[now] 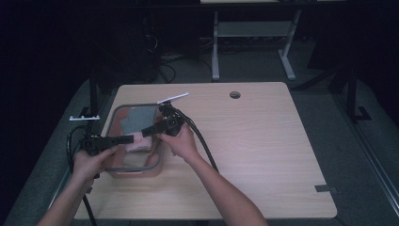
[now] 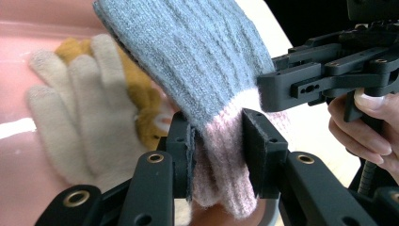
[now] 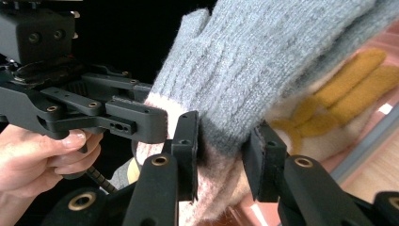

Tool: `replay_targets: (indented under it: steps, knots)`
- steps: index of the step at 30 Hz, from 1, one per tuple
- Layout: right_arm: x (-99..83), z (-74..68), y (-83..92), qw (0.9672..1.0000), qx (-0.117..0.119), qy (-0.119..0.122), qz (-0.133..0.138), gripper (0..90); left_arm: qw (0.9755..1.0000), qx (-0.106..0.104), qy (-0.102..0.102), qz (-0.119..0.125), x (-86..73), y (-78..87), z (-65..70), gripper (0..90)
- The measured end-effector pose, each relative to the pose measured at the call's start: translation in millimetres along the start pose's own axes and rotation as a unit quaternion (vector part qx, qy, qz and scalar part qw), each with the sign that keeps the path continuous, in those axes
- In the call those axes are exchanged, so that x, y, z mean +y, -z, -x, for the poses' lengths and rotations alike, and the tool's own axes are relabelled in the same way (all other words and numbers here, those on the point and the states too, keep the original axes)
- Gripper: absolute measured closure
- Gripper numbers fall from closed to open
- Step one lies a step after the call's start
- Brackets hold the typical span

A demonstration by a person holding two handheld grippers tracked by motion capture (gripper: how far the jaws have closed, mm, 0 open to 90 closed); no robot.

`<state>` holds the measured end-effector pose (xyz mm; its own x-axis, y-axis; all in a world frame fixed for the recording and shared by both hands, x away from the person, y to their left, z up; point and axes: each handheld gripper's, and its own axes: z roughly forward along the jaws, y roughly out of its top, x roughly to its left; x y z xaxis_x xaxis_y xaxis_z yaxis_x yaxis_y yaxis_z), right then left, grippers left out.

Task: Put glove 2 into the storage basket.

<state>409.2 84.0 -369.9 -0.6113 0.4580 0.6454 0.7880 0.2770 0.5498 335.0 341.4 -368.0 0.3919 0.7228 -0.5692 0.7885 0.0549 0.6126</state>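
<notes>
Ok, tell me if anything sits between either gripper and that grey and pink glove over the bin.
Nothing does. The left gripper has its pads pressed on the pink cuff of the grey and pink glove, and the right gripper clamps the same cuff. The cream glove and mustard glove lie behind it in the pink bin, not in between.

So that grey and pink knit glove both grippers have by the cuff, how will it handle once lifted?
Likely floppy: the grey glove drapes from its pink cuff, pinched by the left gripper and the right gripper. Probably light, since the thin knit folds between the pads. Its fuzzy surface should resist slipping, though it may snag the cream glove in the pink bin.
</notes>
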Motion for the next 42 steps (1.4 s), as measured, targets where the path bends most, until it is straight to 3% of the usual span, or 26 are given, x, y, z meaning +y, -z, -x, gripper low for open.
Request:
replay_targets:
  steps: [14, 25, 31, 37, 42]
  knots:
    - [-0.3, 3.9, -24.8, 0.9994, -0.018, -0.006, -0.03, 67.6, 0.9989, 0.032, 0.014, -0.031, -4.2, -3.5, -14.6, 65.9]
    - [0.1, 0.9, -37.3, 0.9972, -0.05, 0.007, -0.056, 65.7, 0.9973, 0.055, 0.007, -0.047, -10.8, -7.0, -19.9, 65.7]
    - [-0.6, -3.3, -37.0, 0.9948, -0.076, 0.02, -0.064, 64.3, 0.9967, 0.062, 0.015, -0.05, -12.8, -10.6, -24.8, 65.2]
    - [0.8, -2.8, -30.6, 0.9945, -0.082, 0.024, -0.06, 63.8, 0.9945, 0.086, 0.013, -0.059, -13.2, -12.8, -25.0, 65.6]
    - [1.0, -3.8, -24.1, 0.9948, -0.083, 0.026, -0.053, 62.6, 0.9926, 0.101, -0.002, -0.067, -11.5, -14.4, -21.8, 62.1]
